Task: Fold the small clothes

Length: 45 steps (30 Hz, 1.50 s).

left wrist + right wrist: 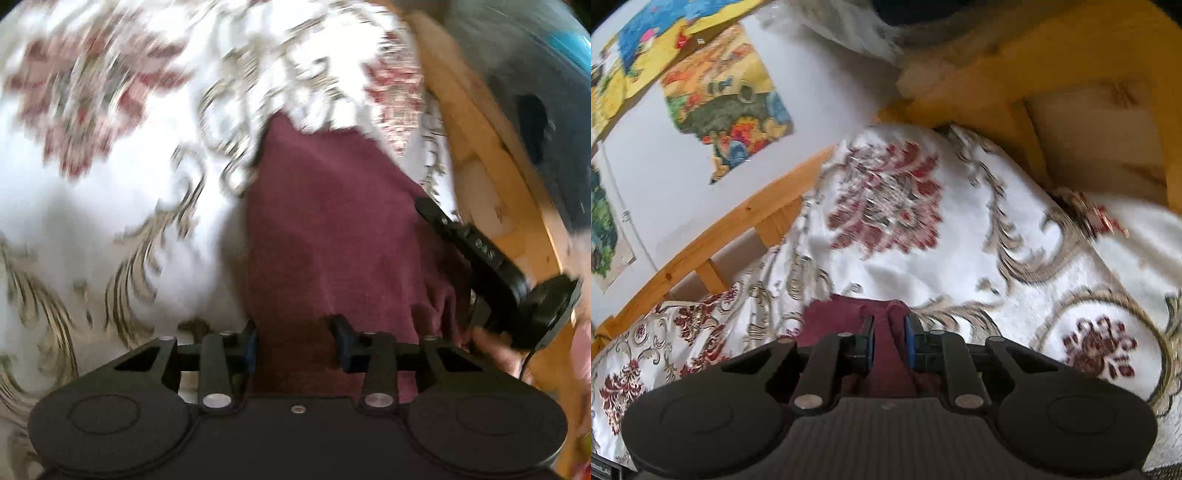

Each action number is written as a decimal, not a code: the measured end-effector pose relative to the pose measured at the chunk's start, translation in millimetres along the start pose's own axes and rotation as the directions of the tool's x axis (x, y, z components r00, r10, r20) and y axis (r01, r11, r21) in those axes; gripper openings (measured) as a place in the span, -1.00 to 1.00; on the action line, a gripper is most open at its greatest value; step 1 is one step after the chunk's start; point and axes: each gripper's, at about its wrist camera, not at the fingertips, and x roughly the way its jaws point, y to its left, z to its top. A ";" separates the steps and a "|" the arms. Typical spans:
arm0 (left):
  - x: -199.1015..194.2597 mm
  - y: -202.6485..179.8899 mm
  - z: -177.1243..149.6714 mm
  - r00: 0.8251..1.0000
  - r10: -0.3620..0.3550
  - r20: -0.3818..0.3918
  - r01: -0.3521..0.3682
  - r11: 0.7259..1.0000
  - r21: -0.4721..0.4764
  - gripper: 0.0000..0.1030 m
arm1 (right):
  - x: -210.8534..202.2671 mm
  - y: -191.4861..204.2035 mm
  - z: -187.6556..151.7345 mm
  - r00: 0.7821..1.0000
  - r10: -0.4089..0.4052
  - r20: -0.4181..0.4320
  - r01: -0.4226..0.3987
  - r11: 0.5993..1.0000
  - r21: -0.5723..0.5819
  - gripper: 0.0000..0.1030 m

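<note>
A maroon garment [332, 221] lies on a white bedspread with red and beige floral patterns [110, 221]. In the left wrist view my left gripper [295, 341] has its fingers apart with the cloth's near edge between them. The other gripper's black fingers [476, 247] come in from the right at the cloth's right edge. In the right wrist view my right gripper [888, 339] has its blue-padded fingers [908, 341] close around a fold of the maroon garment [849, 314]. The views are blurred.
A wooden bed frame [713, 236] runs along the bedspread's [960, 240] left side, with a white wall and colourful pictures [727, 107] behind. A wooden headboard [1071, 92] stands at the far end. In the left view a wooden rail [491, 166] borders the right.
</note>
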 end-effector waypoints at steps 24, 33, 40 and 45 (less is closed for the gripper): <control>-23.6 47.8 63.7 0.955 0.198 0.222 -0.206 0.978 0.016 -0.25 | 118.1 140.1 39.8 0.994 -0.094 -0.052 0.053 0.851 -0.523 -0.74; -9.8 49.6 64.7 0.951 0.228 0.207 -0.243 0.968 0.054 -0.14 | 130.9 120.1 14.4 0.976 -0.216 -0.022 0.176 0.847 -0.502 -0.67; -14.9 44.8 61.2 0.941 0.248 0.232 -0.270 0.961 0.066 0.09 | 116.7 127.0 16.1 0.973 -0.230 -0.007 0.192 0.827 -0.528 -0.07; -27.4 36.4 52.2 0.928 0.256 0.271 -0.290 0.953 0.093 0.49 | 81.3 130.4 11.3 0.978 -0.207 0.028 0.192 0.842 -0.504 0.45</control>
